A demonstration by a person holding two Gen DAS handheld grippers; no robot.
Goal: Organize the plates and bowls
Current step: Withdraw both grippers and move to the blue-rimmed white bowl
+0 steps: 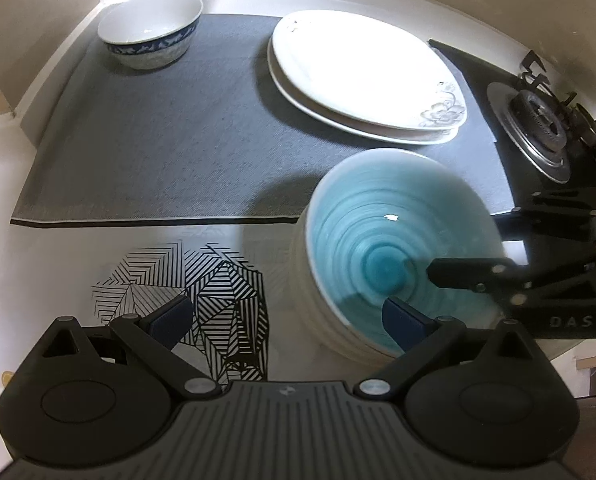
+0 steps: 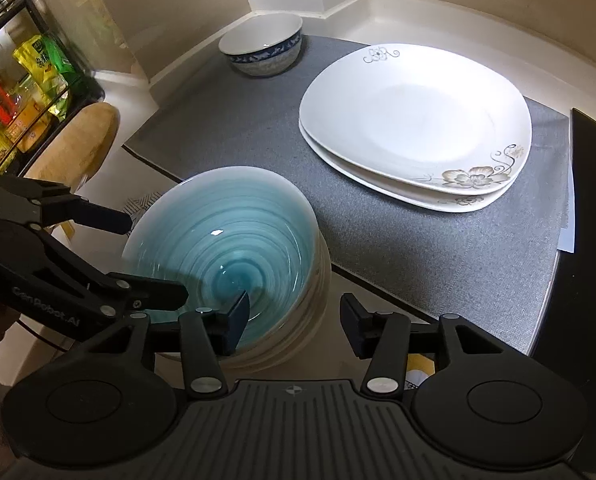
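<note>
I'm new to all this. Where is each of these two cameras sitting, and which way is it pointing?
Left wrist view: sits on the left gripper, looking steeply down over its open fingers at the stack of teal bowls; the right gripper enters from the right.
Right wrist view: sits on the right gripper, looking down along its open fingers straddling the stack's near rim; the left gripper enters from the left.
Shared: teal bowls, two stacked white plates, blue-patterned bowl, grey mat.
</note>
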